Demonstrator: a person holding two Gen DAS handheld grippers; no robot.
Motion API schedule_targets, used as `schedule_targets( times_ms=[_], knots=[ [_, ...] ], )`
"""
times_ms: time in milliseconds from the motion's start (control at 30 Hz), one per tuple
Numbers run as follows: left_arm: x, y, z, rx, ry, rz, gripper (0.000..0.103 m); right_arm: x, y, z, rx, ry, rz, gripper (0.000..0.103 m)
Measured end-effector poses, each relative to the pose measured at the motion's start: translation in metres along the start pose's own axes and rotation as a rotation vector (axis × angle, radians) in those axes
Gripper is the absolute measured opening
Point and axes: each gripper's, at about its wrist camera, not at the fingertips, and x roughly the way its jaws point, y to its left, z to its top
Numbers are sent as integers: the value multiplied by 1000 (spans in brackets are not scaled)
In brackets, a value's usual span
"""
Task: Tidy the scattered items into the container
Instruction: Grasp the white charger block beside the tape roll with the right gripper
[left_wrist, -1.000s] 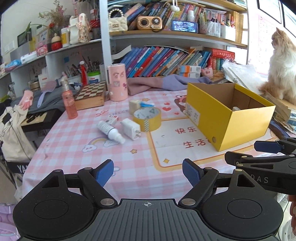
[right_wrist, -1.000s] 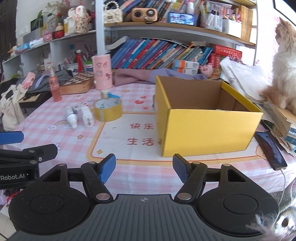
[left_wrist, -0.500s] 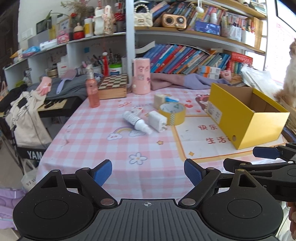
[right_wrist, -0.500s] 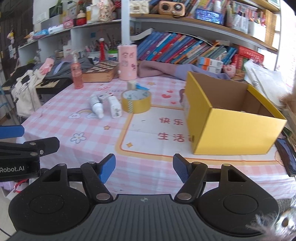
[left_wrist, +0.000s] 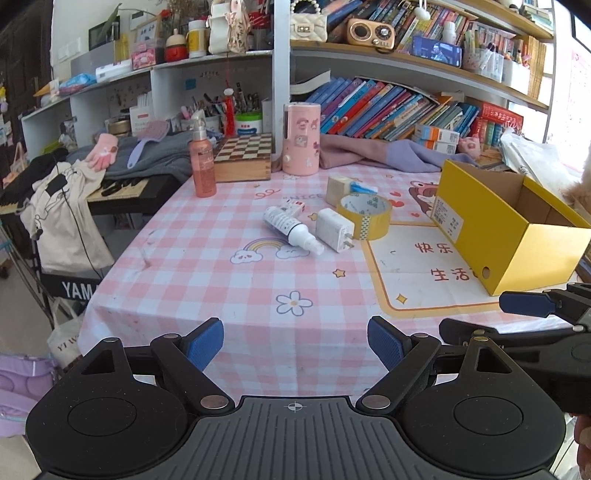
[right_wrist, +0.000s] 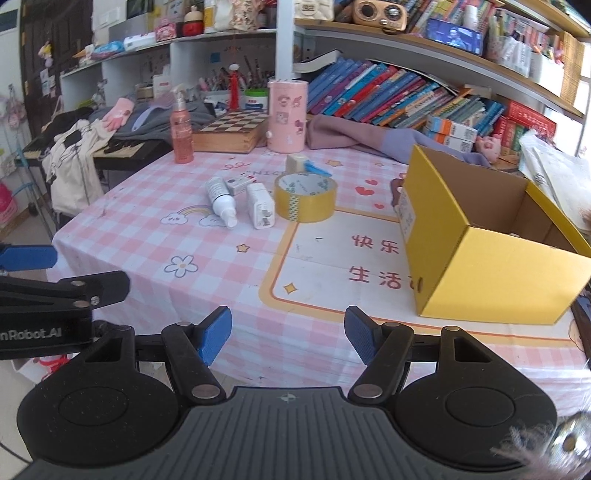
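On the pink checked tablecloth lie a white spray bottle (left_wrist: 291, 229) (right_wrist: 221, 201), a white charger plug (left_wrist: 334, 235) (right_wrist: 261, 210), a roll of yellow tape (left_wrist: 365, 216) (right_wrist: 305, 196), a small white box (left_wrist: 293, 206) (right_wrist: 240, 183) and a beige block with a blue strip (left_wrist: 341, 189) (right_wrist: 298, 164). An open yellow cardboard box (left_wrist: 491, 236) (right_wrist: 491, 258) stands to their right. My left gripper (left_wrist: 295, 345) hangs open over the table's near edge, well short of the items. My right gripper (right_wrist: 288, 336) is open too, nothing between its fingers.
At the table's back stand a pink spray bottle (left_wrist: 202, 166), a wooden chessboard box (left_wrist: 243, 157), a pink cylinder (left_wrist: 301, 138) and purple cloth (left_wrist: 376, 157). Bookshelves rise behind. A keyboard with clothes (left_wrist: 66, 192) sits left of the table. A phone lies right of the yellow box.
Both views have swung left and pulled back: the box slid rightward in frame, the scattered items moved toward centre, and the table's left edge and keyboard came into view. Both grippers stayed open.
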Motion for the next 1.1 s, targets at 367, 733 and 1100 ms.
schedule_targets(
  times_ms=[367, 733, 1100],
  knots=[
    [30, -1, 20, 6, 8, 14, 88, 34, -12, 23, 0, 0, 12, 65],
    [75, 5, 50, -23, 37, 34, 88, 81, -30, 57, 1, 16, 27, 59],
    [106, 15, 72, -51, 64, 101, 87, 131, -27, 90, -33, 54, 133, 50]
  ],
)
